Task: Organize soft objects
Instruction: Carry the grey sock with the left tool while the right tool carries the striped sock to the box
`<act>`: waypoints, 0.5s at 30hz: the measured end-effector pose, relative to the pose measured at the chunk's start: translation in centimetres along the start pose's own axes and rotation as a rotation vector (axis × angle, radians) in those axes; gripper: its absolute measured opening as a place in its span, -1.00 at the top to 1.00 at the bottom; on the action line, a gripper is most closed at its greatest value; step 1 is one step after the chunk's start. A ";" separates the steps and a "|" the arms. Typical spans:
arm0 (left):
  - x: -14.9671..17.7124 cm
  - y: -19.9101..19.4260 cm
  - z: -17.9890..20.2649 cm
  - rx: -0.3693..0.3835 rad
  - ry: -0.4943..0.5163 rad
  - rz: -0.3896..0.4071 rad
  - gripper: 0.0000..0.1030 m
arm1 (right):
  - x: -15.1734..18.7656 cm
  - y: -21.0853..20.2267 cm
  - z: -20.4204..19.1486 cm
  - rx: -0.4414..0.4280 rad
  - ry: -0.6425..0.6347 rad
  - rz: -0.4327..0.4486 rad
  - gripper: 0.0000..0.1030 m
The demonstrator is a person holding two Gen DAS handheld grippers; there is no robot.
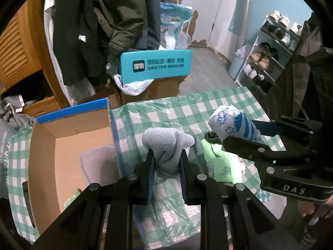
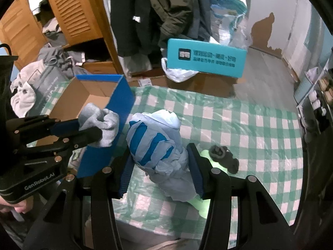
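My left gripper (image 1: 167, 162) is shut on a bunched grey sock (image 1: 166, 143), held above the checked cloth next to the open cardboard box (image 1: 70, 129). In the right wrist view the same grey sock (image 2: 100, 123) hangs at the box's blue wall (image 2: 108, 129), in the left gripper (image 2: 89, 129). My right gripper (image 2: 160, 166) is shut on a crumpled white-and-blue plastic bag (image 2: 154, 143); that bag (image 1: 233, 125) and the right gripper (image 1: 247, 135) also show at the right of the left wrist view. A dark sock (image 2: 224, 156) lies on a light green bag (image 1: 220, 162).
A green-and-white checked tablecloth (image 2: 239, 125) under clear plastic covers the table. Behind it stand a teal box (image 1: 156, 64) on cartons, hanging coats (image 1: 97, 20), a wooden wardrobe (image 2: 68, 10), a shoe rack (image 1: 268, 54) and a pale bin (image 1: 236, 64). Clothes (image 2: 31, 83) pile at the left.
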State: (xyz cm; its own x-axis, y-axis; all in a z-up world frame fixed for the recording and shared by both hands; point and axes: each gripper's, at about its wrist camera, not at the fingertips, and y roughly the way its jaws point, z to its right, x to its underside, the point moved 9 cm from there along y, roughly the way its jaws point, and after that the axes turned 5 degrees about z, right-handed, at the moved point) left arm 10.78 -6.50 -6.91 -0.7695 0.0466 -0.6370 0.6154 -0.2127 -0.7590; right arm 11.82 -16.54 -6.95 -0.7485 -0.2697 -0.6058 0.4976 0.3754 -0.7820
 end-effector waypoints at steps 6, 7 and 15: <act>0.1 -0.8 -2.3 -0.029 -0.027 0.012 0.58 | -0.8 0.5 -2.1 -0.015 -0.025 0.002 0.05; 0.2 -0.9 -2.6 -0.034 -0.030 0.013 0.58 | -0.9 0.7 -2.5 -0.018 -0.031 0.000 0.05; 0.6 -1.9 -5.9 -0.073 -0.063 0.025 0.58 | -1.7 2.1 -5.7 -0.040 -0.068 -0.017 0.05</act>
State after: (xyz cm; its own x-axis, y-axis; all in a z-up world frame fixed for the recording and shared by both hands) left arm 10.18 -0.30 -6.65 -0.7615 -0.0195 -0.6479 0.6436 -0.1416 -0.7522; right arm 11.62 -10.29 -6.74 -0.7249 -0.3352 -0.6018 0.4660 0.4048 -0.7867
